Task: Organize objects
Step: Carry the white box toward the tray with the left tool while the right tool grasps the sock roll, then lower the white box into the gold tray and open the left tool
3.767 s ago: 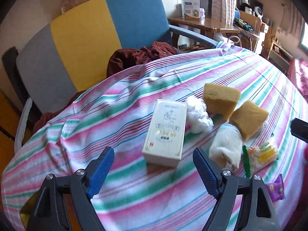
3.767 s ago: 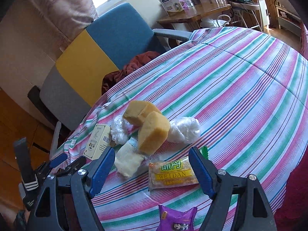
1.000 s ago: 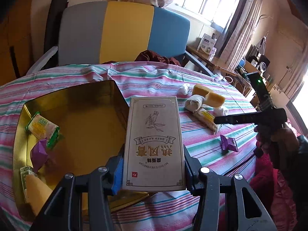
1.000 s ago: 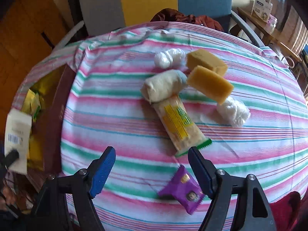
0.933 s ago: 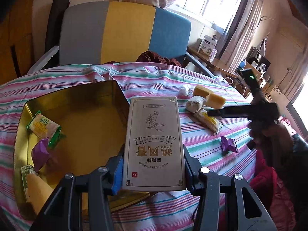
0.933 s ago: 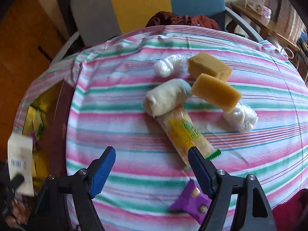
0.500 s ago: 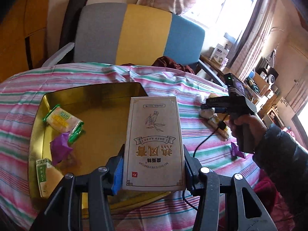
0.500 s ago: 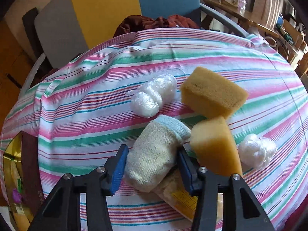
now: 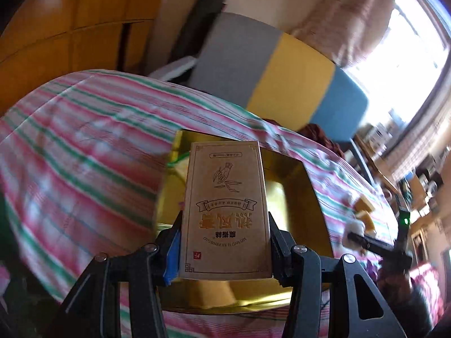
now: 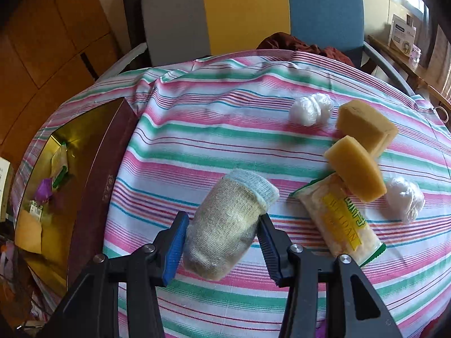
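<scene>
Knit sock (image 10: 228, 225) pinched between right gripper (image 10: 222, 242) pads, jaws just closed, raised off striped cloth (image 10: 211, 140). Tan carton (image 9: 225, 211) clamped upright in left gripper (image 9: 224, 248), over gold tin (image 9: 310, 205).

Golden tin (image 9: 307, 197): interior largely hidden behind the tan carton (image 9: 225, 211) in the left wrist view; contents there reduced to a green-edged sliver left of the carton. Striped tablecloth (image 9: 70, 146): blurred left of the tin. Sponges (image 9: 365, 214) right of the tin: small, indistinct. Far gripper (image 9: 366, 242) beyond the tin: fingertips unreadable. White box (image 10: 4, 174) left of the tin: cut off by the right wrist view's edge.
</scene>
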Available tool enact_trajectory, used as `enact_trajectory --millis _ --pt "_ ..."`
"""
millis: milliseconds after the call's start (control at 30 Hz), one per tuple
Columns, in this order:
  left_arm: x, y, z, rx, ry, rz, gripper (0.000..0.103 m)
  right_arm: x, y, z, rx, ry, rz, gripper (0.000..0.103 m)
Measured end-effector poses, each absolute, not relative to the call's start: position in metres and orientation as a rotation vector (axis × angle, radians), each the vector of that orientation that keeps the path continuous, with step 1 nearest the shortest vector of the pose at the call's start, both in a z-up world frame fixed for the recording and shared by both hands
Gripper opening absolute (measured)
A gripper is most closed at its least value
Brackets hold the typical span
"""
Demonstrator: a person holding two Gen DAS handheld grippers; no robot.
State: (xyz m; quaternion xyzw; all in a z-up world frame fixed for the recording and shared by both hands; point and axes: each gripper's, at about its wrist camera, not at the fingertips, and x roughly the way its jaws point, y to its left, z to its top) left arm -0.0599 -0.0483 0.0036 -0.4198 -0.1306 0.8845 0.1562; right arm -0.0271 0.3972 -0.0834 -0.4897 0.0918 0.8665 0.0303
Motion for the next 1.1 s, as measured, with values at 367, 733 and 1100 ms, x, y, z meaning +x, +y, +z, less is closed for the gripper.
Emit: enact_trajectory --millis 367,733,1100 --pt "-0.095 -0.021 -0.006 -1.308 -0.462 2.450 0.051 -0.024 0.376 -0.070 -1.454 0.151 2.754 0.050" --pt "-0.162 0.071 -0.036 -1.418 -0.314 2.393 0.051 -0.025 0.376 -0.068 -1.445 0.131 2.766 0.050" --pt "-0.210 0.079 -0.086 -1.560 -0.052 2.577 0.053 -0.029 0.374 -0.074 -1.468 0.101 2.758 0.050"
